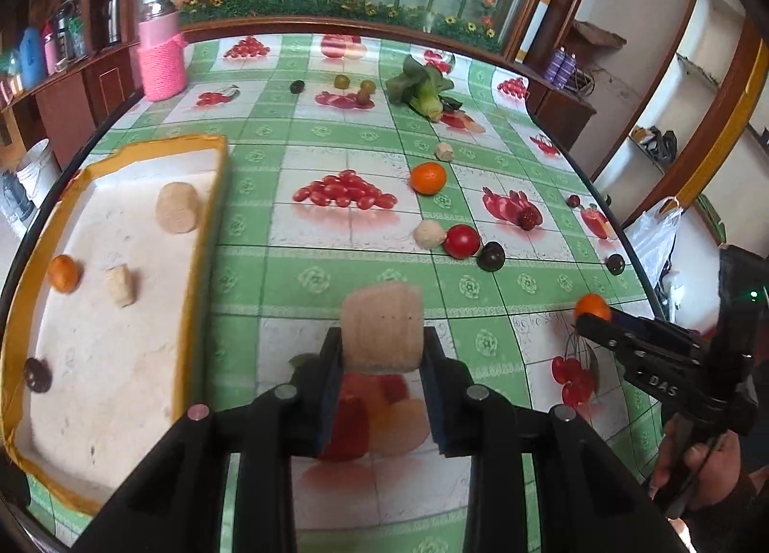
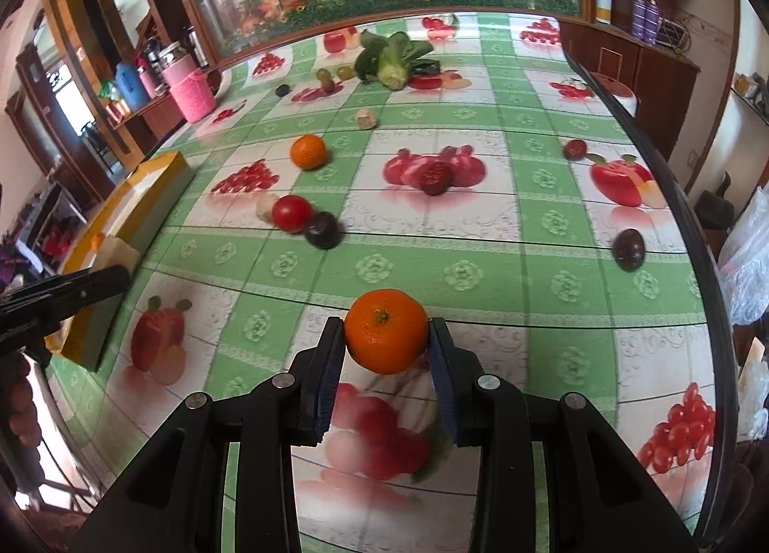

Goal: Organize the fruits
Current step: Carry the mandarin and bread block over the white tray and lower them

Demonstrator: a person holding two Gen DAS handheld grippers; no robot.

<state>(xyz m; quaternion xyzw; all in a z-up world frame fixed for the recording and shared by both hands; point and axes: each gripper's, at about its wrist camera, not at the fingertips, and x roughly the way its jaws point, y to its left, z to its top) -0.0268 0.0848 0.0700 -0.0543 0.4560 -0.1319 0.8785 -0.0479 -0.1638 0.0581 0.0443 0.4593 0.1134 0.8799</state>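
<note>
**Both grippers carry a piece, above the table**

Your left gripper (image 1: 383,351) is clenched on a pale cylinder piece (image 1: 382,329); the two fingers press its sides and it is lifted over the green checked tablecloth (image 1: 336,274). Just to the left of it lies the yellow-rimmed tray (image 1: 202,235). Inside the tray you have a bigger pale cylinder (image 1: 177,207), a small orange (image 1: 63,272), a small pale chunk (image 1: 120,285) and a dark round fruit (image 1: 37,374), all apart from each other.

Your right gripper (image 2: 386,344) grasps a mandarin (image 2: 386,331) with the stem side turned to the camera. The blue pads (image 2: 328,375) touch it on both sides, and it is near the right edge of the table.

On the cloth, in the middle, an orange (image 2: 308,151) stands alone. Nearer to you, a red tomato (image 2: 291,213) touches a dark plum (image 2: 323,230), and a pale round piece (image 1: 428,234) is just beside the tomato on its other side. A dark red fruit (image 2: 436,178) and a purple fruit (image 2: 628,248) lie well apart on the right. At the far end you see a green leafy vegetable (image 2: 391,57), some small greenish fruits (image 1: 342,81) and a pink knitted jar (image 1: 162,65).
</note>
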